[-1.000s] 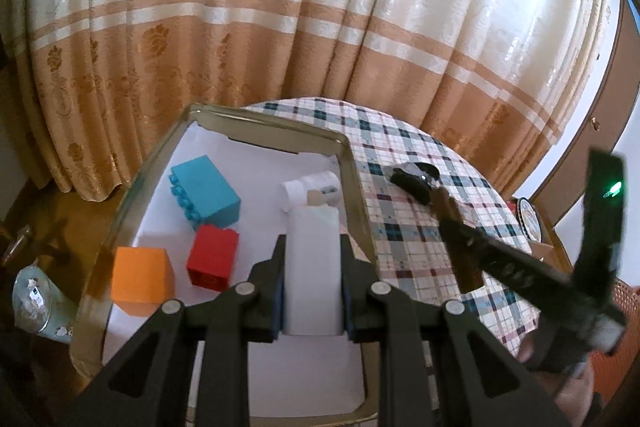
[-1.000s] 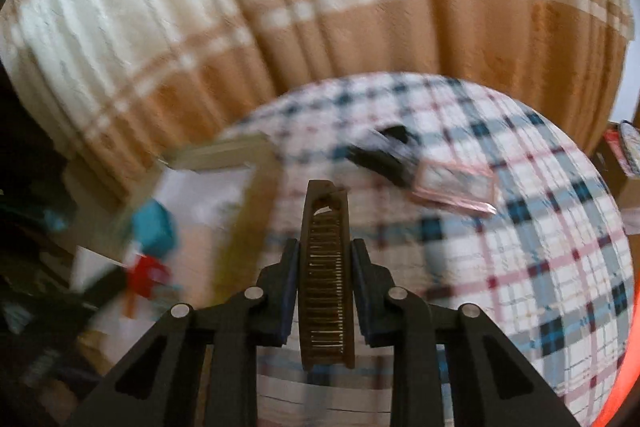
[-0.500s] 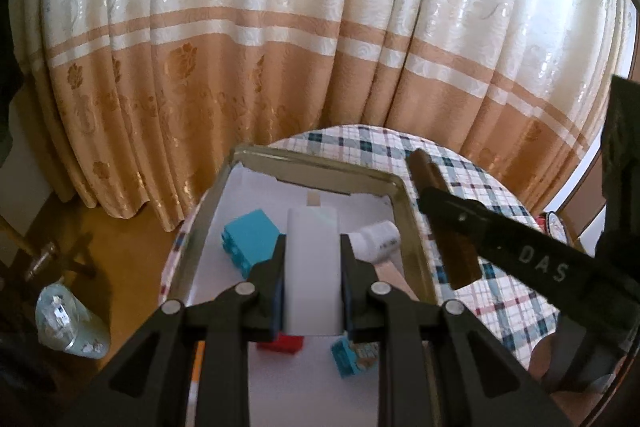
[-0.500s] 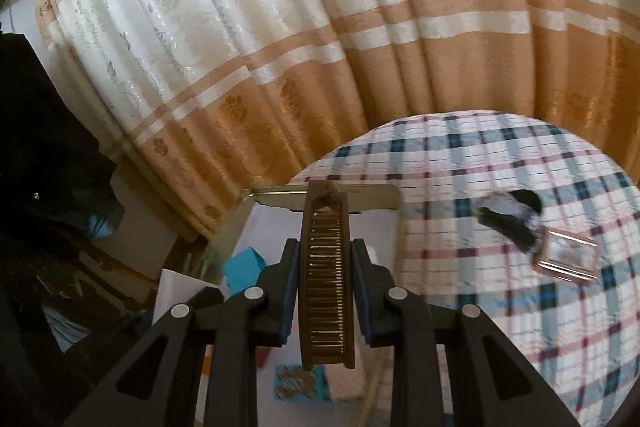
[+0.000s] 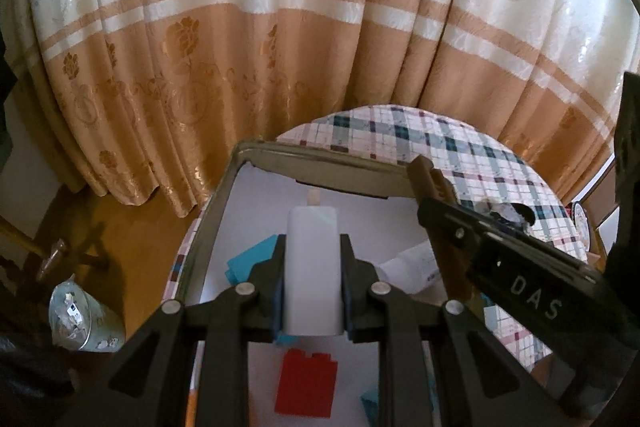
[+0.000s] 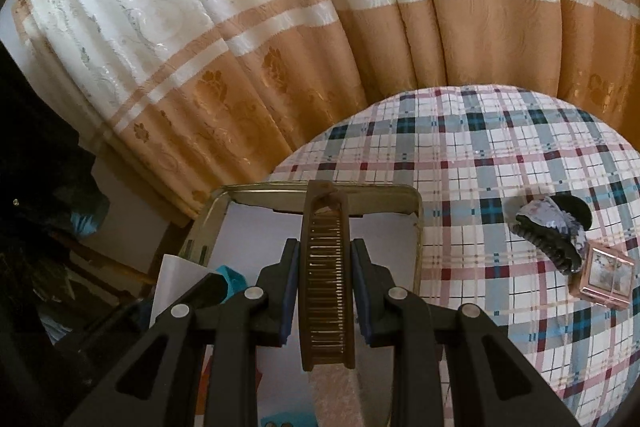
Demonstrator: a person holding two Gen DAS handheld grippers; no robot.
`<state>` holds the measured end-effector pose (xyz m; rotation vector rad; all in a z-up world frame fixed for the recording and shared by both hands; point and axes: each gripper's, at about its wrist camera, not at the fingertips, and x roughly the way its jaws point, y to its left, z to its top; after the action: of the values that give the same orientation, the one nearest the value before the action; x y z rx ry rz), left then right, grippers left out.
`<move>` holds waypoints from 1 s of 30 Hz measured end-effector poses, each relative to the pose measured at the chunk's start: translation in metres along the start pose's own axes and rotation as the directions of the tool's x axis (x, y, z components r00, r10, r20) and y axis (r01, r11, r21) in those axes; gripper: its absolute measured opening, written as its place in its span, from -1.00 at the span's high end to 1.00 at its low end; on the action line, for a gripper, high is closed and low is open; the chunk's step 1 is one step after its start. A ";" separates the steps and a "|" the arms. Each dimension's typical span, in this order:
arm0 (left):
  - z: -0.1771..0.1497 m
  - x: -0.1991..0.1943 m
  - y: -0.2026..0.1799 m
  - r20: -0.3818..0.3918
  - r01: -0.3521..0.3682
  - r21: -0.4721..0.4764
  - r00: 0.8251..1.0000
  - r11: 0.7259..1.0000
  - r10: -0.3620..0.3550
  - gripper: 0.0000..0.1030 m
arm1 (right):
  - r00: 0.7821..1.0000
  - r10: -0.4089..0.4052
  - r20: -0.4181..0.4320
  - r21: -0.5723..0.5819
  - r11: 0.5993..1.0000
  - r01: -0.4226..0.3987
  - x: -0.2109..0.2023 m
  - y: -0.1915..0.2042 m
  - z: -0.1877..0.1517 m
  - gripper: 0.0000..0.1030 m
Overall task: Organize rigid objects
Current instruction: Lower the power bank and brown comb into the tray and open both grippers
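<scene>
Now, nearest first:
Left gripper (image 5: 312, 281): clamped on an upright white block (image 5: 312, 267), held above the tray.
Right gripper (image 6: 325, 287): clamped on a brown comb (image 6: 326, 279), its teeth facing the camera, held above the tray's right part.
Tray (image 5: 320, 161): metal rim, white lining, set on the table's left part.
Tray contents: red brick (image 5: 306, 383), blue brick (image 5: 252, 261), and a white bottle (image 5: 412, 265), probably lying on its side.
Table (image 6: 480, 147): round, plaid cloth.
On the cloth, right of the tray: dark hair claw (image 6: 550, 233) touching a small pink box (image 6: 604, 275).
Behind: cream and tan curtain (image 5: 280, 27).
</scene>
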<state>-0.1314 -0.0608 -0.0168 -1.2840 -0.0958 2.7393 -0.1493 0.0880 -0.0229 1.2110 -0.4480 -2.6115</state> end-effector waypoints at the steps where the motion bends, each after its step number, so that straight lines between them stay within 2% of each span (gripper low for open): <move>1: 0.001 0.002 -0.002 -0.002 -0.008 0.008 1.000 1.000 0.008 0.60 | 1.000 0.000 -0.004 -0.002 1.000 0.000 0.002 0.000 0.001 0.46; 5: 0.002 0.013 -0.006 -0.025 -0.034 0.025 0.999 0.999 0.035 0.60 | 0.999 -0.019 -0.034 -0.044 0.999 0.017 0.013 0.006 0.003 0.46; 11: 0.002 0.025 -0.005 -0.060 -0.056 0.023 0.997 0.998 0.057 0.60 | 0.997 -0.013 -0.076 -0.025 1.000 0.011 0.028 0.001 0.001 0.45; 15: 0.004 0.027 -0.008 -0.054 -0.085 0.050 0.995 0.995 0.088 0.60 | 0.997 0.009 -0.081 -0.015 1.000 -0.010 0.029 0.000 0.001 0.45; 17: 0.005 0.029 -0.009 -0.062 -0.089 0.049 0.994 0.995 0.092 0.60 | 0.996 0.044 -0.084 -0.008 0.999 -0.045 0.030 0.001 0.000 0.45; 18: 0.006 0.029 -0.009 -0.066 -0.093 0.049 0.993 0.995 0.096 0.53 | 0.994 0.067 -0.081 0.004 0.998 -0.067 0.029 0.001 0.000 0.45; 20: 0.007 0.025 -0.009 -0.053 -0.112 0.041 0.992 0.993 0.114 0.15 | 0.992 0.098 -0.079 0.038 0.995 -0.096 0.026 -0.002 -0.001 0.31; 22: 0.008 0.015 -0.011 -0.007 -0.168 0.040 0.986 0.985 0.168 -0.81 | 0.992 0.114 -0.048 0.066 0.992 -0.111 0.018 -0.006 -0.001 -0.11; 23: 0.008 0.010 -0.012 0.019 -0.185 0.040 0.983 0.982 0.185 -0.93 | 0.993 0.118 -0.025 0.072 0.991 -0.116 0.013 -0.008 -0.001 -0.19; 24: 0.007 0.004 -0.013 0.051 -0.197 0.042 0.980 0.980 0.194 -0.98 | 0.993 0.120 0.000 0.078 0.990 -0.120 0.007 -0.010 -0.001 -0.27; 26: 0.007 -0.004 -0.017 0.080 -0.198 0.055 0.978 0.979 0.193 -0.98 | 0.992 0.122 0.034 0.093 0.988 -0.124 -0.004 -0.013 -0.002 -0.28; 30: 0.006 -0.009 -0.021 0.055 -0.214 0.055 0.976 0.975 0.211 -0.98 | 0.992 0.114 0.052 0.122 0.985 -0.120 -0.017 -0.019 -0.006 -0.28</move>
<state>-0.1289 -0.0416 -0.0041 -1.2798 0.1279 2.9264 -0.1349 0.1097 -0.0216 1.1281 -0.6796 -2.5474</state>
